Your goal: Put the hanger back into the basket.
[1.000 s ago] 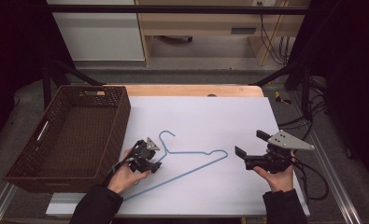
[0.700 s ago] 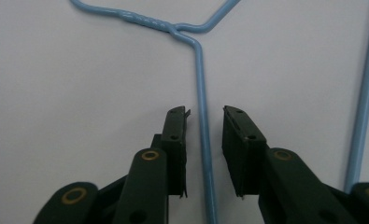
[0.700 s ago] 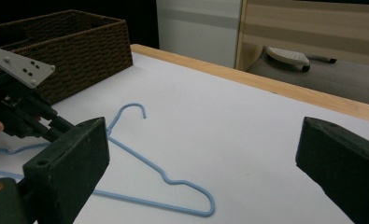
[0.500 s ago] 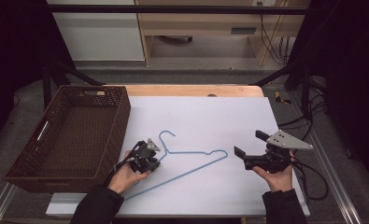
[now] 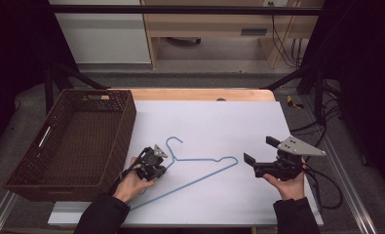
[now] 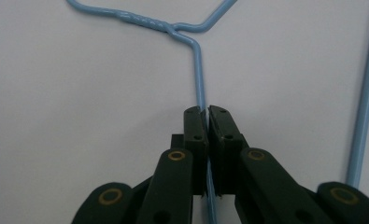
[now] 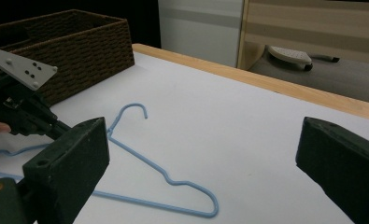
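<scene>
White table [image 5: 204, 117]: blue wire hanger [image 5: 200, 170] lying flat, long axis left-right; left gripper [image 6: 206, 116] fingers pinching its shoulder wire, right gripper [image 5: 252, 162] fingers spread, apart.

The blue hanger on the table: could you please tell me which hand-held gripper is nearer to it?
Left. The left hand-held gripper is shut on the blue hanger, on its wire below the neck. The right hand-held gripper is open, off the hanger's far end, not touching it.

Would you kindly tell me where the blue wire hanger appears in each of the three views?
High view: hanger lower centre on the white table, left tongs shut on it.
Left gripper view: its neck runs up from the closed jaws.
Right gripper view: lower left of centre.
Shared landmark: the twisted neck below the hook.
</scene>
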`<control>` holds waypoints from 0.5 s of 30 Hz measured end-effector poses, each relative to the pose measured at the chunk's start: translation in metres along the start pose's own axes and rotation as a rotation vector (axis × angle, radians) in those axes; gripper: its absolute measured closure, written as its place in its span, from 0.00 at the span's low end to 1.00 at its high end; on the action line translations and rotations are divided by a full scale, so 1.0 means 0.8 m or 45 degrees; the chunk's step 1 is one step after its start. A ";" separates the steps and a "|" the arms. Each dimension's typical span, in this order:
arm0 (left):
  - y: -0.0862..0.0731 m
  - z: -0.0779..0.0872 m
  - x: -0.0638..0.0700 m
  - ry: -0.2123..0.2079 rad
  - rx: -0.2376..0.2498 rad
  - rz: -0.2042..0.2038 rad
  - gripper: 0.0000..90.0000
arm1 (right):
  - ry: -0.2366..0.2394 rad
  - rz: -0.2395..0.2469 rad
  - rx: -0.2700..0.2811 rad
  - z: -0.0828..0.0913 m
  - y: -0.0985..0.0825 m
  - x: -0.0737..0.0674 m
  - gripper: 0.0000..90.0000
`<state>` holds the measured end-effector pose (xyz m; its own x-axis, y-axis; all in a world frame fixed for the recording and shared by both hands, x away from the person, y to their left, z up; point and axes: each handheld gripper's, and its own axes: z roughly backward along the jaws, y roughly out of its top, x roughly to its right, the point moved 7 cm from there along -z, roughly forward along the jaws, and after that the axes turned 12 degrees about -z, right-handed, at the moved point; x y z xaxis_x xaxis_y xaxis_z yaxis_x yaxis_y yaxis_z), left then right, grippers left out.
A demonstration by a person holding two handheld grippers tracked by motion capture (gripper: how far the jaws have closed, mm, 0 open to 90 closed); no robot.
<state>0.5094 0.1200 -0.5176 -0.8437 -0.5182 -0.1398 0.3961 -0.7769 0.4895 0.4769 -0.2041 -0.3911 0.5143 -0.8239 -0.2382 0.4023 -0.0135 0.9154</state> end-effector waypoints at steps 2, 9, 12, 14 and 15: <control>0.000 0.000 -0.001 -0.009 -0.005 0.008 0.95 | 0.002 0.002 -0.001 0.000 0.000 0.000 0.04; 0.001 0.000 0.001 0.018 -0.012 -0.004 0.96 | 0.008 -0.003 -0.006 -0.003 -0.001 -0.002 0.04; 0.001 0.000 0.001 0.024 -0.013 -0.009 0.96 | 0.010 -0.001 -0.010 -0.005 -0.002 -0.003 0.04; 0.001 0.001 0.002 0.022 -0.006 -0.008 0.96 | 0.012 0.005 -0.016 -0.005 -0.003 -0.003 0.04; 0.001 0.001 0.002 0.022 -0.006 -0.008 0.96 | 0.013 0.002 -0.018 -0.006 -0.003 -0.003 0.04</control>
<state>0.5079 0.1186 -0.5170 -0.8398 -0.5195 -0.1580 0.3925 -0.7819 0.4843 0.4781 -0.1990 -0.3944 0.5225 -0.8183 -0.2397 0.4119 -0.0039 0.9112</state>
